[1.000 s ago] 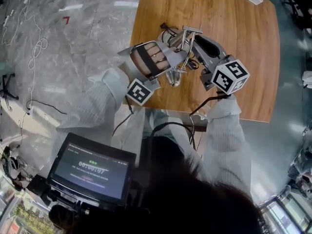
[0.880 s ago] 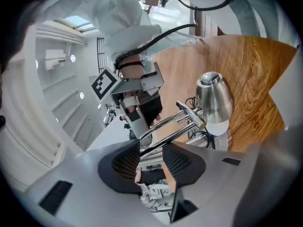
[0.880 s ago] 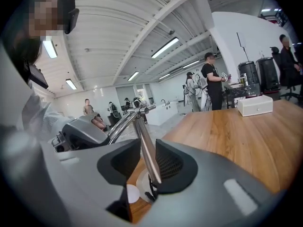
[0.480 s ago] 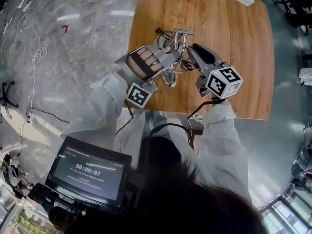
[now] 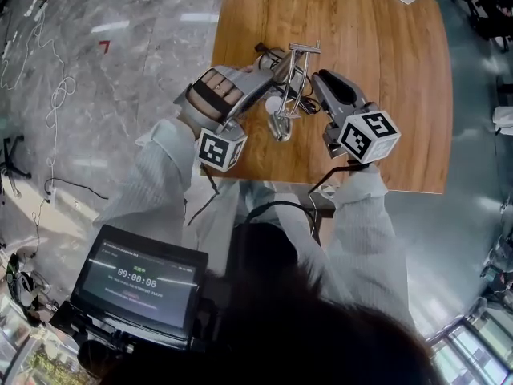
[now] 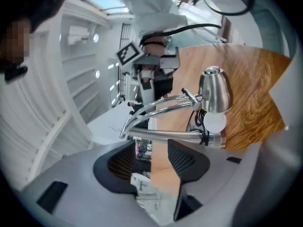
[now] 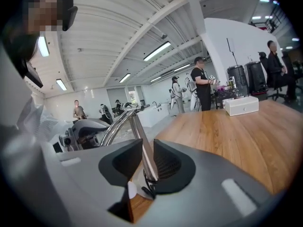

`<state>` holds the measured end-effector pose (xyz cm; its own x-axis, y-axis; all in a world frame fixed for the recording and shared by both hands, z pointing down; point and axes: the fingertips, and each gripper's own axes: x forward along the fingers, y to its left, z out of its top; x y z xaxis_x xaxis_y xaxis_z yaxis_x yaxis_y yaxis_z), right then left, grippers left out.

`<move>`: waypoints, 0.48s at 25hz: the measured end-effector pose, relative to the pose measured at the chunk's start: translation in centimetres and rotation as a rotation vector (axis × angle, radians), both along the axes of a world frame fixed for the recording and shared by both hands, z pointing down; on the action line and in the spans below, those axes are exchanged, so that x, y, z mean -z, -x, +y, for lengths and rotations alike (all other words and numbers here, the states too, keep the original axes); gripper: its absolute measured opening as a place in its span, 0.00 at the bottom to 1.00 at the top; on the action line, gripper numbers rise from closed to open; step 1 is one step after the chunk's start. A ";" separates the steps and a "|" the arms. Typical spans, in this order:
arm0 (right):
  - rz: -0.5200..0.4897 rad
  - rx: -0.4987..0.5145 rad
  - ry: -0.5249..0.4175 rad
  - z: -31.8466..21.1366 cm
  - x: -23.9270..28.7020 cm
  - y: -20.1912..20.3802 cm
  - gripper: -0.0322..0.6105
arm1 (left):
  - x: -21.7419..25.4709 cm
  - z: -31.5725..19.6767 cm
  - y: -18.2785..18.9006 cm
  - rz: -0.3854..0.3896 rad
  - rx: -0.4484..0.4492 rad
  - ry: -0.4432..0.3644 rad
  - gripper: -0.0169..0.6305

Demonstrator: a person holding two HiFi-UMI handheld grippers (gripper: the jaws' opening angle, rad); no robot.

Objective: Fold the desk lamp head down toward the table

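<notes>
The desk lamp (image 5: pixel 287 95) stands toward the table's (image 5: pixel 385 95) left edge. Our right gripper (image 7: pixel 147 155), jaws just closing, clamps the lamp arm (image 7: pixel 139 126). Our left gripper (image 6: pixel 158 148), jaws just opened wide, holds nothing near the lamp head (image 6: pixel 214 91). With only one grip, we risk tipping the lamp.

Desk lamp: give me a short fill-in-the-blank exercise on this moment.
The desk lamp stands on a ___ table. Its bulb is ___. The lamp's arm passes between the jaws of the ___ gripper.
Missing: wooden; white; right.
The right gripper's jaws have just been closing on that arm; the left gripper's, empty, have just been opening.
</notes>
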<state>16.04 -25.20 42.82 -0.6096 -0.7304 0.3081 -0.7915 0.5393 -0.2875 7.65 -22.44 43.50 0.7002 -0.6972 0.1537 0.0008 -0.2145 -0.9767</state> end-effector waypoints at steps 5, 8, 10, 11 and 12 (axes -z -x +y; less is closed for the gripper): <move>0.124 -0.047 -0.098 0.8 2.4 0.2 0.11 | 2.6 -3.3 3.5 0.170 0.256 0.244 0.35; 0.153 -0.096 -0.141 1.5 4.3 0.5 0.05 | 5.4 -4.2 4.4 0.333 0.360 0.374 0.29; 0.155 -0.127 -0.160 2.2 5.5 0.9 0.05 | 7.9 -4.1 4.6 0.458 0.404 0.425 0.21; 0.148 -0.142 -0.169 2.5 6.1 1.1 0.05 | 9.1 -3.9 4.7 0.511 0.420 0.434 0.15; 0.138 -0.155 -0.177 2.8 6.6 1.4 0.05 | 10.1 -3.8 4.7 0.553 0.435 0.438 0.08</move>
<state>14.63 -22.39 36.18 -0.4477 -0.8614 0.2398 -0.8935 0.4413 -0.0828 3.00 -26.21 33.42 0.4365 -0.8800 0.1872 -0.6256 -0.4464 -0.6397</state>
